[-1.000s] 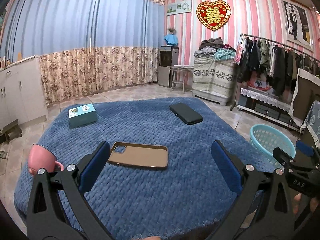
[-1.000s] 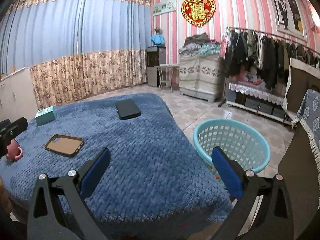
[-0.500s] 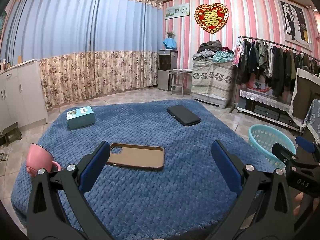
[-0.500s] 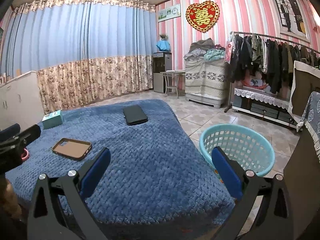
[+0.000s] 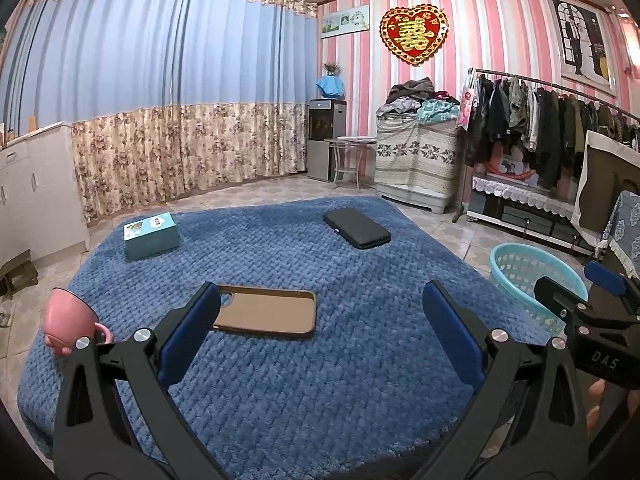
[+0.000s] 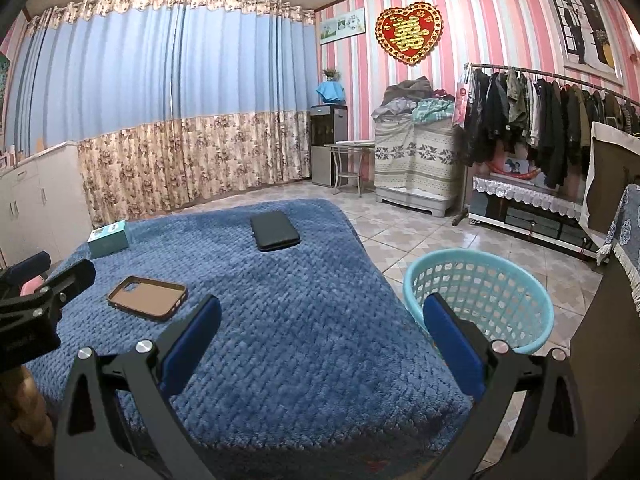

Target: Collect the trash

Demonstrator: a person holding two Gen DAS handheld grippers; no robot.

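A table covered in a blue knitted cloth [image 5: 320,360] holds a brown phone case [image 5: 266,316], a black case [image 5: 356,227], a teal box [image 5: 150,235] and a pink cup [image 5: 68,320]. A light blue mesh basket [image 6: 484,300] stands on the floor to the table's right; it also shows in the left wrist view [image 5: 528,276]. My left gripper [image 5: 320,336] is open and empty above the table's near edge, just short of the brown case. My right gripper [image 6: 320,336] is open and empty over the table's right corner, beside the basket.
White cabinets [image 5: 36,188] stand at the left, floral curtains [image 5: 180,148] behind the table. A clothes rack [image 5: 552,128], a covered pile [image 5: 416,160] and a small metal table [image 5: 348,152] line the far right wall. Tiled floor [image 6: 420,232] surrounds the table.
Both grippers have pulled back and risen slightly, so the table objects look a little farther away. Both stay open and empty.
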